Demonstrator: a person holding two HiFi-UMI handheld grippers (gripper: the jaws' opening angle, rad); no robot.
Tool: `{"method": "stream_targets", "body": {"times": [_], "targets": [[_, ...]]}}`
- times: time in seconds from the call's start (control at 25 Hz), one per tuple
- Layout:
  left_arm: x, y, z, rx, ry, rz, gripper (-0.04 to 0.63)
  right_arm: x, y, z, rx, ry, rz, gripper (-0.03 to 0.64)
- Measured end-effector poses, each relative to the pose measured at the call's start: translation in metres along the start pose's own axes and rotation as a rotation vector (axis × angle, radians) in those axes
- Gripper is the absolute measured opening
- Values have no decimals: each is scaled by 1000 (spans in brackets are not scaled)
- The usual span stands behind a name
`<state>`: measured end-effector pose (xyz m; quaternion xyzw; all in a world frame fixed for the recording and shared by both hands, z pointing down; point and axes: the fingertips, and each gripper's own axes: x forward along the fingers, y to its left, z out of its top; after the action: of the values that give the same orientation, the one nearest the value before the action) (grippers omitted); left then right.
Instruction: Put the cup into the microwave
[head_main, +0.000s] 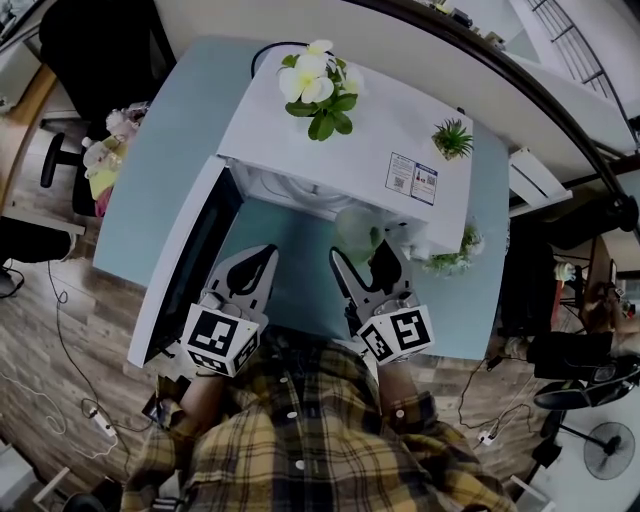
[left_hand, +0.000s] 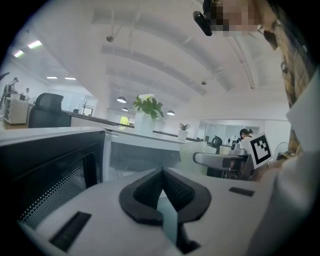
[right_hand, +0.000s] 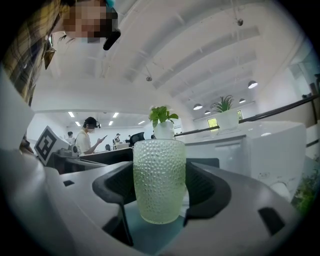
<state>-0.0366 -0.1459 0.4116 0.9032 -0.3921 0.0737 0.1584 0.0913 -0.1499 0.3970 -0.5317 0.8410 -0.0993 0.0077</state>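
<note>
A teal table (head_main: 150, 170) fills the middle of the head view, and on it stands a white microwave (head_main: 400, 130) with its door (head_main: 190, 260) swung wide open toward the person's left, the dark window panel facing inward. The oven's open front faces the person, whose plaid-sleeved arms (head_main: 300, 430) reach in from the bottom edge, each holding a gripper. The left gripper (left_hand: 162, 175) sits just beside the inner face of the open door; its jaws are pressed together at the tips with nothing between them. The right gripper (head_main: 362, 262) is near it, directly in front of the oven's opening, and its jaws clamp the sides of the cup (right_hand: 159, 180), a pale green, dimpled glass tumbler standing upright between the black pads. The cup is outside the microwave, above the table in front of the cavity; whether its base touches the table cannot be told. On the microwave's top stand a white-flowered plant (head_main: 318, 85) toward the back and a small spiky green plant (head_main: 452, 138) near the right corner.
</note>
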Motion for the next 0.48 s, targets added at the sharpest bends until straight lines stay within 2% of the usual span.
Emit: {"method": "stream_targets", "body": {"times": [0.48], "targets": [[-2, 0, -19, -17, 26, -3, -11, 19, 2, -28, -29, -5, 2, 325]]}}
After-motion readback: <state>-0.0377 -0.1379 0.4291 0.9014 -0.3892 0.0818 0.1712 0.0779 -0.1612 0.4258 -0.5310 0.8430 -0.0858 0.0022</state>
